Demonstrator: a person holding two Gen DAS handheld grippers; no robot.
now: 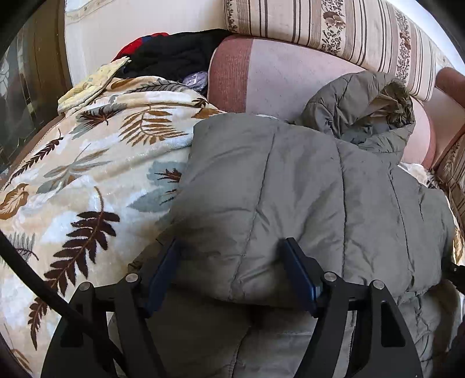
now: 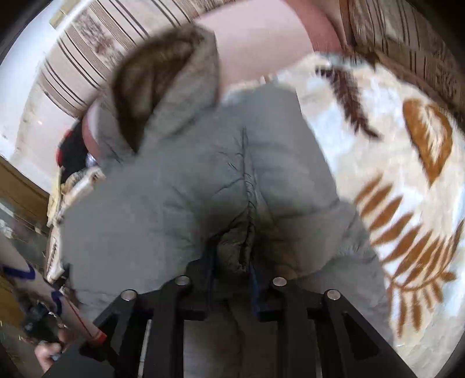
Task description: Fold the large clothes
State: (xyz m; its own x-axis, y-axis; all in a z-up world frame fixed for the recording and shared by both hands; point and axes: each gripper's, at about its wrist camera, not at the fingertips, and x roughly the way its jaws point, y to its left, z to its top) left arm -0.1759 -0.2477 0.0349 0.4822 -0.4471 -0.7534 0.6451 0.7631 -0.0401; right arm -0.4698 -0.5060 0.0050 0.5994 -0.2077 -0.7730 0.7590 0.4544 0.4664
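A grey quilted puffer jacket (image 1: 305,186) with a fur-trimmed hood (image 1: 386,101) lies on a leaf-patterned blanket (image 1: 87,174) over a sofa. My left gripper (image 1: 232,256) is open, its blue-padded fingers wide apart around a puffy fold at the jacket's near edge. In the right wrist view the same jacket (image 2: 174,189) fills the centre, its hood (image 2: 151,96) at the upper left. My right gripper (image 2: 232,258) is shut on a bunched fold of the jacket. The right wrist view is blurred.
A pink-and-maroon seat cushion (image 1: 276,81) and striped floral back cushion (image 1: 334,26) lie behind the jacket. A pile of black and red clothes (image 1: 171,55) sits at the back left. The blanket (image 2: 407,189) spreads to the right.
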